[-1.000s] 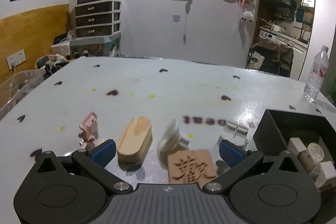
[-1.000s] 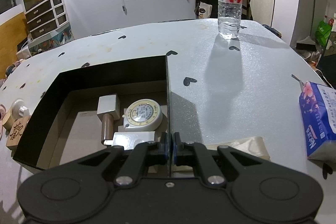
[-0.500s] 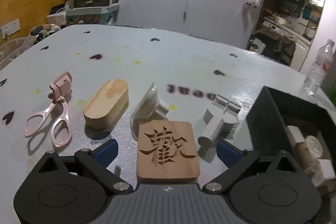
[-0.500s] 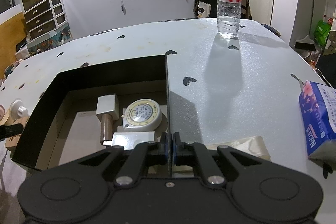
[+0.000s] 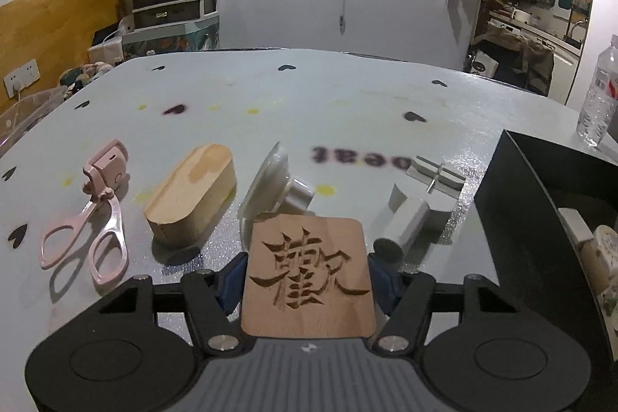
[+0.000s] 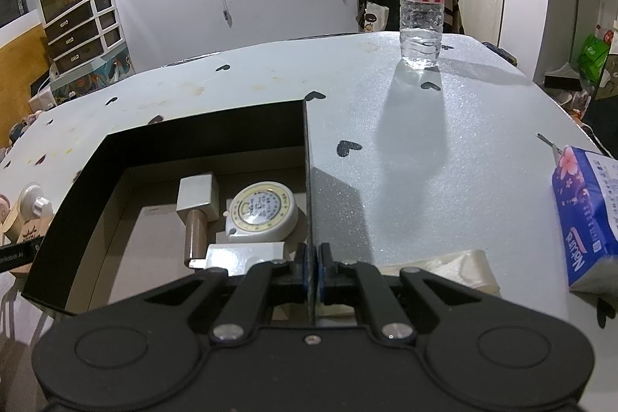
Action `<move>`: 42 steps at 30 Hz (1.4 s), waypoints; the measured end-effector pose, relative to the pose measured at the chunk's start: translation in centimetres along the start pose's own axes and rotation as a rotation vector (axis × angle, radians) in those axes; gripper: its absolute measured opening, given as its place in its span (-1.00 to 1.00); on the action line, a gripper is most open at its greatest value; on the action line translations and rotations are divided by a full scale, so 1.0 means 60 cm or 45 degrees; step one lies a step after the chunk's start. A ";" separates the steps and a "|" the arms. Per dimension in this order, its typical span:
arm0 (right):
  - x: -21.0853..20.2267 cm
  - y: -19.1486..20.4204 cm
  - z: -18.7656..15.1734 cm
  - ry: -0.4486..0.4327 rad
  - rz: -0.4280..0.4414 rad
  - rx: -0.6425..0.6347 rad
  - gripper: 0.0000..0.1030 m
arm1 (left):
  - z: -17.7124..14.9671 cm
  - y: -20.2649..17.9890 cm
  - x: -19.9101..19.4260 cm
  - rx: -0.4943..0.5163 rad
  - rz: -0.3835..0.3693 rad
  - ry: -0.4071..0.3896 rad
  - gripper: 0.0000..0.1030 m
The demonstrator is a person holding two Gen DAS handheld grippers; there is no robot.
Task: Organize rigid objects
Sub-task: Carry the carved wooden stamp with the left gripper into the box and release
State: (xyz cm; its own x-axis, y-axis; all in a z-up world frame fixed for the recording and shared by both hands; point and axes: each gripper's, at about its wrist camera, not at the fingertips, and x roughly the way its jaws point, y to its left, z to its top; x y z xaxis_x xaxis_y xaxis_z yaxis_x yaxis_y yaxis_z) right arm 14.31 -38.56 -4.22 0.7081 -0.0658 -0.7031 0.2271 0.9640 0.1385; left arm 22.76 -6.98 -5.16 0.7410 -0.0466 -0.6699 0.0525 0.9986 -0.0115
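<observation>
Wooden carved tile (image 5: 308,271) flat on the table (image 5: 347,111), between the left tongs (image 5: 307,277), whose jaws have just been closing onto its edges. Right tongs (image 6: 312,271) clenched on the box wall (image 6: 308,180). Risk: a shallow edge grip may let the tile slip.

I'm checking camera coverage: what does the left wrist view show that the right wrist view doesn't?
Only the left wrist view shows the pink scissors, the white cylinder and the left gripper, its jaws just closed in around the carved wooden tile.

Only the right wrist view shows the tissue pack and the right gripper clamped on the box wall.

Both show the black box, the water bottle and the table.
</observation>
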 end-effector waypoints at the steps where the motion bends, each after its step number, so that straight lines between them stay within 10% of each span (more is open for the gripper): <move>1: 0.000 0.000 0.000 0.000 0.000 0.000 -0.90 | -0.001 0.001 -0.002 -0.004 -0.005 0.000 0.26; 10: 0.000 0.000 0.000 0.000 -0.001 0.000 -0.90 | -0.006 0.037 -0.038 -0.211 -0.243 0.082 0.26; 23: 0.000 0.001 0.001 0.000 0.006 0.002 -0.89 | 0.079 -0.100 -0.100 -0.117 -0.459 -0.133 0.26; 42: 0.002 -0.004 0.002 0.002 0.014 0.000 -0.89 | 0.081 -0.198 -0.043 -0.026 -0.433 -0.048 0.27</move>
State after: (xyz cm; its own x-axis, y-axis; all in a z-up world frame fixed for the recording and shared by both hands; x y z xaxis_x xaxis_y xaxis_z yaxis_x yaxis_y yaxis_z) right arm 14.39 -38.80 -4.25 0.7093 -0.0544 -0.7028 0.2192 0.9646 0.1465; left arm 23.48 -18.86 0.32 0.7074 -0.3780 -0.5973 0.2881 0.9258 -0.2447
